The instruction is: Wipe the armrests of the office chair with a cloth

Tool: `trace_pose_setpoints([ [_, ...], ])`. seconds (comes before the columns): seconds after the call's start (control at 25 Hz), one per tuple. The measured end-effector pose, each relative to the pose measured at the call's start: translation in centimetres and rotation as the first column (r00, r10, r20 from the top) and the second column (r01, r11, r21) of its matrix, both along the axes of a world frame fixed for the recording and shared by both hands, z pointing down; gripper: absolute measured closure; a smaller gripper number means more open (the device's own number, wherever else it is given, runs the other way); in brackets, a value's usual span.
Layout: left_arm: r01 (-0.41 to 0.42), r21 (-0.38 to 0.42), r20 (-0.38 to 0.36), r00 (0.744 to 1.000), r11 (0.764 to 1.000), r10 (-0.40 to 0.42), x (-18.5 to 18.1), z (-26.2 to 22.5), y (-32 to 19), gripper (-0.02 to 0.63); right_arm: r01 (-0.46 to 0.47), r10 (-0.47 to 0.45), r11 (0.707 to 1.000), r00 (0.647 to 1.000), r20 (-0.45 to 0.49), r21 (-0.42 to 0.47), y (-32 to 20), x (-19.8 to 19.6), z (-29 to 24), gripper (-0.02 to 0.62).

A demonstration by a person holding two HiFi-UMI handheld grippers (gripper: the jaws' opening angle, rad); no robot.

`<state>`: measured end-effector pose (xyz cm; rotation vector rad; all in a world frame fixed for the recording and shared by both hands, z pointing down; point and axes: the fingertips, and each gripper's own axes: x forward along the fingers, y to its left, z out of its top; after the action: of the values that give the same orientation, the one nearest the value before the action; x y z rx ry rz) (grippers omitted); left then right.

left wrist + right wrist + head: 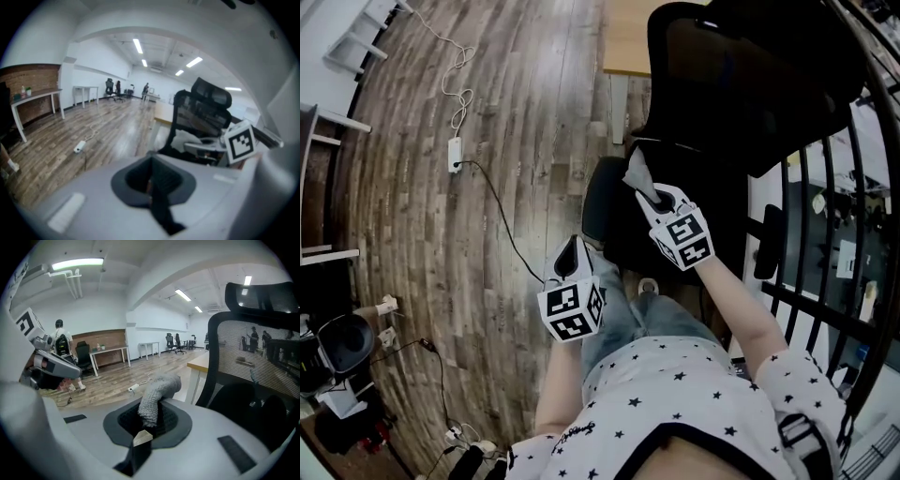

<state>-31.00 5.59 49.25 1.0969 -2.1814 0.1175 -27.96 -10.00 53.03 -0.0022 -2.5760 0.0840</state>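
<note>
Right gripper [654, 199] clamps the grey cloth [636, 172] above the office chair [741, 84], beside one armrest [598, 202]; left gripper [572, 251] is closed, empty. Wiping seems not yet begun: next, lower the cloth onto that armrest

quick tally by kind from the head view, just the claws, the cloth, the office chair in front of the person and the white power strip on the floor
claws: 2 (left claw, right claw)
cloth: 1
office chair: 1
power strip: 1
total: 5
</note>
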Motion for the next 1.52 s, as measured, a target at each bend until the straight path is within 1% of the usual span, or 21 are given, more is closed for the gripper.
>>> trace_pose_setpoints([
  [0.16,-0.034,-0.012,-0.013,0.999,0.999,0.034,-1.4,0.6,-0.4,0.603,-0.015,0.019,0.999,0.997,-0.069,0.048,-1.5,-2.2,2.6,0.565],
  [0.36,-0.05,-0.009,-0.034,0.998,0.999,0.05,-2.4,2.3,-0.7,0.603,-0.022,0.034,0.996,0.989,-0.146,0.086,-3.2,-4.4,6.8,0.565],
  [0.56,-0.062,-0.018,-0.054,0.997,0.998,0.061,-3.2,3.5,-0.9,0.603,0.0,0.035,0.989,0.97,-0.241,0.147,-4.5,-6.3,10.0,0.565],
  [0.68,-0.063,-0.024,-0.062,0.996,0.998,0.061,-3.6,4.1,-0.9,0.603,0.001,0.047,0.986,0.958,-0.284,0.166,-5.1,-6.9,11.9,0.565],
  [0.88,-0.061,-0.037,-0.075,0.996,0.997,0.058,-4.0,5.2,-0.6,0.603,-0.006,0.054,0.989,0.944,-0.326,0.148,-5.1,-7.4,14.2,0.565],
  [1.2,-0.058,-0.039,-0.094,0.994,0.998,0.054,-3.7,5.8,-0.2,0.603,0.016,0.024,0.994,0.934,-0.355,0.109,-3.6,-7.6,15.6,0.565],
  [1.52,-0.061,-0.04,-0.105,0.993,0.997,0.057,-2.9,6.2,0.1,0.603,-0.02,0.045,0.997,0.928,-0.369,0.071,-3.5,-7.4,16.0,0.566],
])
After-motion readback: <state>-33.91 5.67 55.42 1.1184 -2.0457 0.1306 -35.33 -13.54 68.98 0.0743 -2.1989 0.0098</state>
